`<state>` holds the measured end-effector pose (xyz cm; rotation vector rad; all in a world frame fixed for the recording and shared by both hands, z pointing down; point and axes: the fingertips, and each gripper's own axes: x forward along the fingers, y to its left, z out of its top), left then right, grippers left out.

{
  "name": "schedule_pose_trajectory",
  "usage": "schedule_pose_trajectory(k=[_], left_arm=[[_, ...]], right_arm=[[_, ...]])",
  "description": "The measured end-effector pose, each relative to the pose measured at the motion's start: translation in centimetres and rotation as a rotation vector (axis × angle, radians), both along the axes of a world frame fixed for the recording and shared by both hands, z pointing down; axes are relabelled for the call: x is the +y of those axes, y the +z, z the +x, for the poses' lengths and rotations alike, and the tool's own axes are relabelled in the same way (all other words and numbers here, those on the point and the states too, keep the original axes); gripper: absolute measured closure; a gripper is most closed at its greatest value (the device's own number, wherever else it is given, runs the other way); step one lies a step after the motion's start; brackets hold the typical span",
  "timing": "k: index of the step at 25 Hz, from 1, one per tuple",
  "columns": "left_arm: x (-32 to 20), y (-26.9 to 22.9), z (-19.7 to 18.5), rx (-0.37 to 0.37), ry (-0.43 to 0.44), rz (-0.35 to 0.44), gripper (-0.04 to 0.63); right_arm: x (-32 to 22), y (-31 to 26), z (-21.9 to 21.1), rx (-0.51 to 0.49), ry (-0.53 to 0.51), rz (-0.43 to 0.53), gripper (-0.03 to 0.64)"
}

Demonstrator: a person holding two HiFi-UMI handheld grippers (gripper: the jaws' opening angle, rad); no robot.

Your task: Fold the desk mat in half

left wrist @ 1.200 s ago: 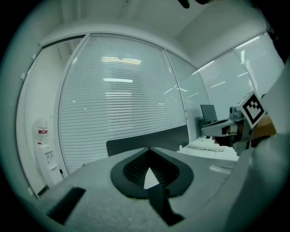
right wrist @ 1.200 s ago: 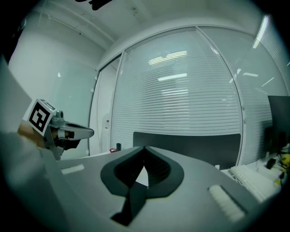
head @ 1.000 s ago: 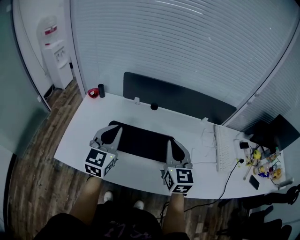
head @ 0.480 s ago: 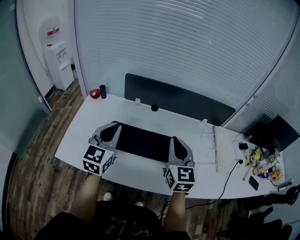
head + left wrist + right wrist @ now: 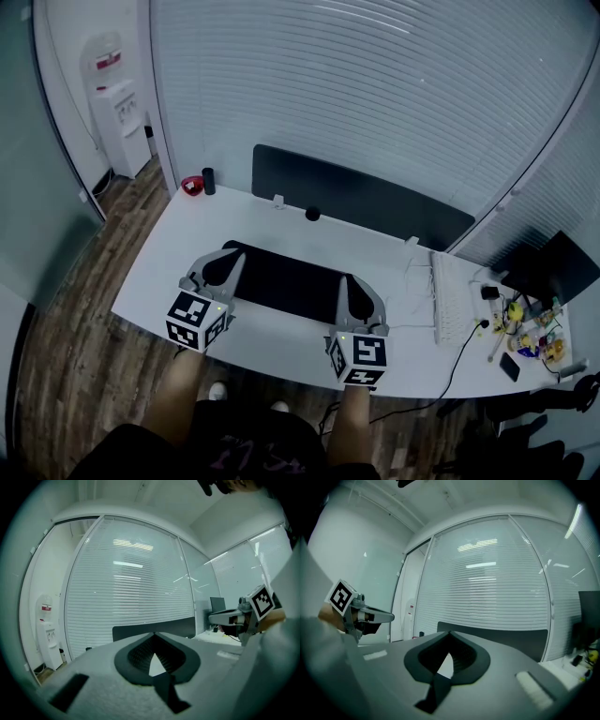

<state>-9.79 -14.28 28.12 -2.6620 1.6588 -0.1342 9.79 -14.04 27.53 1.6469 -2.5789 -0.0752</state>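
The black desk mat (image 5: 281, 283) lies flat in the middle of the white desk (image 5: 178, 248). Both grippers hover over its ends, pointing away from me. My left gripper (image 5: 234, 255) sits over the mat's left end and my right gripper (image 5: 345, 278) over its right end. Both are shut, and I see nothing between the jaws. In the left gripper view the shut tips (image 5: 153, 633) point level at the blinds, with the right gripper (image 5: 234, 617) off to the side. In the right gripper view the shut tips (image 5: 450, 632) point the same way, with the left gripper (image 5: 370, 617) beside them. No mat shows in either gripper view.
A dark partition panel (image 5: 361, 197) stands along the desk's far edge. A red cup (image 5: 192, 185), a black cylinder (image 5: 208, 180) and a small black round object (image 5: 312, 214) sit near it. At the right lie a white keyboard (image 5: 448, 298), cables and small clutter (image 5: 525, 333).
The head view has shifted slightly. Both grippers stay shut over the ends of the mat, and the mat has not moved.
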Motion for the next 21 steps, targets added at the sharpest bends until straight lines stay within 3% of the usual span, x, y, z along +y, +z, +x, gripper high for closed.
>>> schedule_pose_trajectory(k=[11, 16, 21], left_arm=[[-0.3, 0.5, 0.0, -0.025, 0.016, -0.016, 0.597], [-0.5, 1.1, -0.2, -0.02, 0.02, -0.033, 0.597], [-1.1, 1.8, -0.9, -0.008, 0.006, -0.048, 0.597]], right_arm=[[-0.8, 0.6, 1.0, -0.001, 0.014, -0.015, 0.609], [-0.9, 0.9, 0.7, 0.047, 0.014, -0.008, 0.609], [-1.3, 1.1, 0.6, 0.016, 0.012, -0.015, 0.609]])
